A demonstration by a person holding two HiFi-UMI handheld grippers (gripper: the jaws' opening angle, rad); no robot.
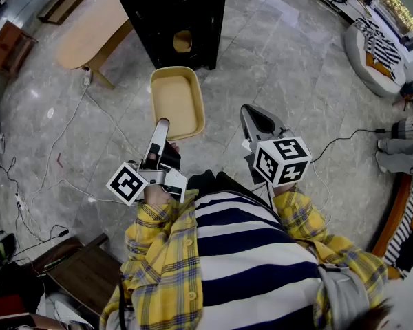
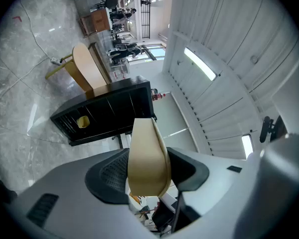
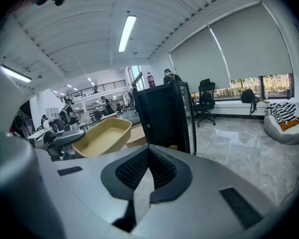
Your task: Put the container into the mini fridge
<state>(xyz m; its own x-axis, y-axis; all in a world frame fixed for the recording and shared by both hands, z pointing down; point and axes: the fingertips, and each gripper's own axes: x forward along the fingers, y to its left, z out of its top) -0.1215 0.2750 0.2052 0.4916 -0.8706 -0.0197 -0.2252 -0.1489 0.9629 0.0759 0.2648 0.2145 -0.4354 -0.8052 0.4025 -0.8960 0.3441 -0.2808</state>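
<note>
Both left fingers (image 2: 107,176) clamp the container (image 2: 147,158) rim.

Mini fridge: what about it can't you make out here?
Head view: the mini fridge is cut off by the top edge; its inside is dark, and the yellow thing in it is too small to name.
Left gripper view: the container, clamped in the left gripper, covers one fridge corner.
Right gripper view: the bottle on the fridge is too small to read.
</note>
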